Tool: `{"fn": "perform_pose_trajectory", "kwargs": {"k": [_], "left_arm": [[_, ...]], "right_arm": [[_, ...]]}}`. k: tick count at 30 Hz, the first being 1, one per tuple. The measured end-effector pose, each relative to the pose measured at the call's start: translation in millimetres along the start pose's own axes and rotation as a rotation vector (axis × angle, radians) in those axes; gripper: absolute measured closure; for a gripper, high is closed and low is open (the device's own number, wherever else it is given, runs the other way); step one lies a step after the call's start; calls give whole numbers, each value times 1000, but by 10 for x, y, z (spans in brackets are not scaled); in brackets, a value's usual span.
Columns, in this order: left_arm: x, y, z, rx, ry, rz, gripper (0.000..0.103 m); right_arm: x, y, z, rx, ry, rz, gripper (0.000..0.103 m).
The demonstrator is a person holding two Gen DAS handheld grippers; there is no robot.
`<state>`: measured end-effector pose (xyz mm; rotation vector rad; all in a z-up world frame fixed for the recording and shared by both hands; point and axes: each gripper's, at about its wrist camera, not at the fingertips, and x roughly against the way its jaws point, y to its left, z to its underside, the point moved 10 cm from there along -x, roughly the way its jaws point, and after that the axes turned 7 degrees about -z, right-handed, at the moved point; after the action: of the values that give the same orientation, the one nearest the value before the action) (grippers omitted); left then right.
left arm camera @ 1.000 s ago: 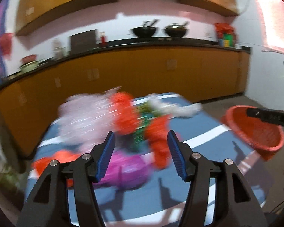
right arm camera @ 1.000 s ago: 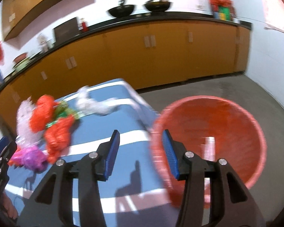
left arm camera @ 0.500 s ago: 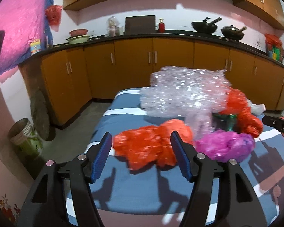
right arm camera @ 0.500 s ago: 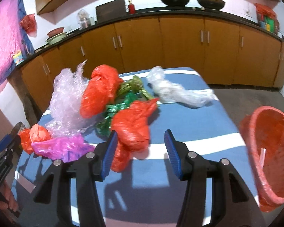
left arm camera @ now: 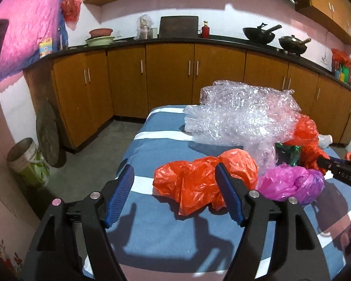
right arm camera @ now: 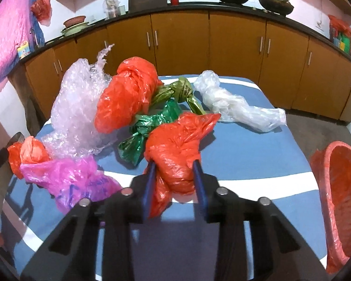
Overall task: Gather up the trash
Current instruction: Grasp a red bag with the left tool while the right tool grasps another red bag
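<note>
In the right wrist view, the right hand-held gripper (right arm camera: 174, 180) sits at lower centre with its jaws narrowed around the near end of a knotted red bag (right arm camera: 175, 145), both pads pressed into the plastic. In the left wrist view, the left hand-held gripper (left arm camera: 173, 194) hangs at lower centre with its jaws wide and nothing between the pads; another red bag (left arm camera: 199, 182) lies just beyond, partly behind the right-hand finger (left arm camera: 229, 199). The trash lies on a blue bed (right arm camera: 257, 154) with white stripes. Counted in the right wrist view: three red bags (the held one, one at upper centre (right arm camera: 126, 96), one at far left (right arm camera: 28, 154)), one pink bag (right arm camera: 74, 182) at lower left, one sheet of bubble wrap (right arm camera: 79, 107) at upper left, one dark green bag (right arm camera: 149, 131) and one olive bag (right arm camera: 180, 91) at centre, and one clear bag (right arm camera: 236, 103) at upper right. The pile crowds the left and middle of the bed; the right part and the near strip in front of the bags are bare cover. A red basket (right arm camera: 337, 199) stands at the right edge of the frame, off the bed's right side. Brown cabinets (right arm camera: 236, 44) run across the top of the frame, with grey floor (right arm camera: 320, 126) between them and the bed.
</note>
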<state>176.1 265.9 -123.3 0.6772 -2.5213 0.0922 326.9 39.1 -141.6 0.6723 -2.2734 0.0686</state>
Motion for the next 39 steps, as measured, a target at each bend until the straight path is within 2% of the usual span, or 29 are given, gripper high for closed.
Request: {"fn": "perform_pose_trajectory", "kwargs": {"k": [6,13,17,19,22,23,24,25,31,39], "left_arm": [[-55,-111,23,-69,14,11,31],[-226,-174,106,-86,98,48,32],[-304,-182,153,-67,141,80,45],[-332,-187,178,-60,161,93,62],[-355,-197,209,-58,182,107,71],[-355,-201,211,-58,184,108,77],[-354,-204,216,-59,186,108,89],[-357,-203,223,-59,190,107,94],[-326,-157,203,-58,174,76,99],[-140,-62,16,-32,129,51,99]], "right_arm": [[124,-143,-30,-47,-36,13,82],[180,-240,-9,-72,-30,16,82],[188,-256,9,-76,-27,16,82],[193,-255,13,-75,-26,15,82],[197,-255,13,-77,-27,15,82],[196,-255,14,-77,-27,15,82],[193,-253,13,-76,-26,16,82],[195,-254,13,-75,-26,16,82],[281,-260,1,-75,-37,14,82],[513,-276,-58,-72,-70,18,82]]}}
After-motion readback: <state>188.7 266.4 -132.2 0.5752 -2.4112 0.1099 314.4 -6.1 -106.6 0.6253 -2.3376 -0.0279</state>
